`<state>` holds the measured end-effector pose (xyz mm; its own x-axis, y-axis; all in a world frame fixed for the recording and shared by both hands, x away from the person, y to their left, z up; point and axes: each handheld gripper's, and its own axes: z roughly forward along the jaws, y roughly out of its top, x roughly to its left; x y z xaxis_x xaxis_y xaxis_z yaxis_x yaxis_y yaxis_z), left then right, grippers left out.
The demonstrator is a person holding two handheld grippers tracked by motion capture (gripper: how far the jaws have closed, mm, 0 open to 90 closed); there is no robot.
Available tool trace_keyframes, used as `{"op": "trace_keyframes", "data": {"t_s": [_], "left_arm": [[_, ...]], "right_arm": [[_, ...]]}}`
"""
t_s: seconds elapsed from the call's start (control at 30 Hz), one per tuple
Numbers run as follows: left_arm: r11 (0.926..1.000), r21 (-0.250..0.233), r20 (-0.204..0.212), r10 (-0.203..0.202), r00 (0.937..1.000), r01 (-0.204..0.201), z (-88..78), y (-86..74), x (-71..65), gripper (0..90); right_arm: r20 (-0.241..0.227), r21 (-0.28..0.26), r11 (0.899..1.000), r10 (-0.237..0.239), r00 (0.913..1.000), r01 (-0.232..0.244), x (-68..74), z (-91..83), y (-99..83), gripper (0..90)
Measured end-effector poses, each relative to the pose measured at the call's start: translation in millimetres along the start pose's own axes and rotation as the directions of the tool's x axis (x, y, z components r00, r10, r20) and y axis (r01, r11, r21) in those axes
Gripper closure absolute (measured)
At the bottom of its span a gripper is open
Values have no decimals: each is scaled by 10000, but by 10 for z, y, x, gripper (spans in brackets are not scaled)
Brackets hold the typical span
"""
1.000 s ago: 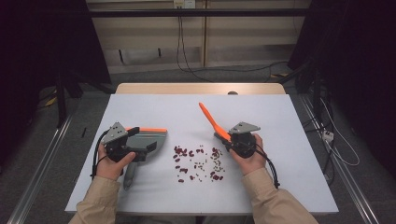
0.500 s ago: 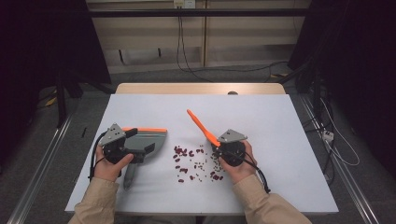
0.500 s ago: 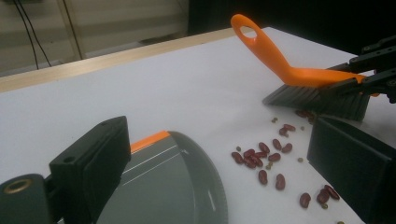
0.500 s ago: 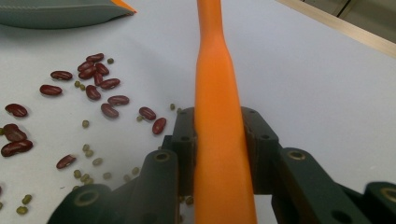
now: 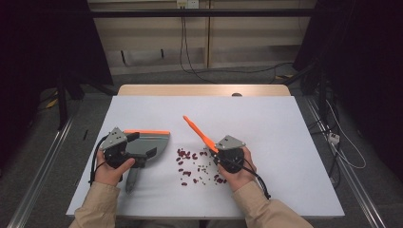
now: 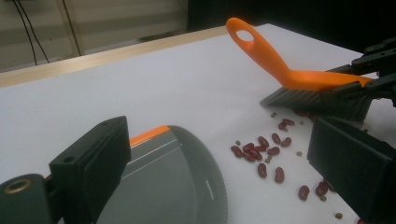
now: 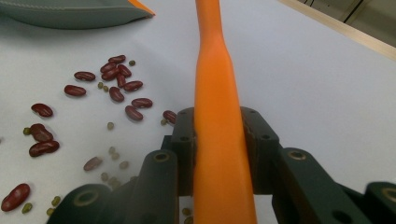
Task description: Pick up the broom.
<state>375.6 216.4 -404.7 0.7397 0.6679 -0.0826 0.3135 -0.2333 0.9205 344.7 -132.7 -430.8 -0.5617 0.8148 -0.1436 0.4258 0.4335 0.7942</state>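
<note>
The right hand-held gripper (image 5: 223, 153) is closed tight on the smooth orange plastic handle of a small brush (image 7: 215, 126); both dark pads press the handle from its 2 sides. In the left gripper view the brush has a flat row of dark grey bristles (image 6: 317, 100) that rests on the white matt worktop (image 5: 285, 128) at the edge of the scattered beans, and the long handle ends in an oval hanging hole. In the high view the handle points toward 11 o'clock from the hand.

The left hand-held gripper (image 5: 142, 153) grips the grey plastic dustpan (image 5: 147, 145), which has a rounded shape and an orange strip along 1 edge. It lies flat on the worktop at 9 o'clock from the beans, near them but apart.

The glossy dark red kidney beans (image 5: 187, 164), mixed with tiny round green-brown seeds (image 7: 110, 125), lie loose between the dustpan and the brush, in the front middle of the worktop. The bean pile is thin, not heaped.
</note>
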Motion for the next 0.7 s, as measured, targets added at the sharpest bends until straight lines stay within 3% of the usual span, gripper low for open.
{"op": "trace_keyframes", "data": {"t_s": [0.37,0.7], "left_arm": [[9999,-93,4,-127,9999,127,-32,-8,20,62],[9999,-84,-39,-135,9999,135,-43,-22,31,62]], "right_arm": [[-292,-126,9999,69,9995,-73,27,-12,3,701],[-262,-105,9999,24,9997,-27,23,-9,17,702]]}}
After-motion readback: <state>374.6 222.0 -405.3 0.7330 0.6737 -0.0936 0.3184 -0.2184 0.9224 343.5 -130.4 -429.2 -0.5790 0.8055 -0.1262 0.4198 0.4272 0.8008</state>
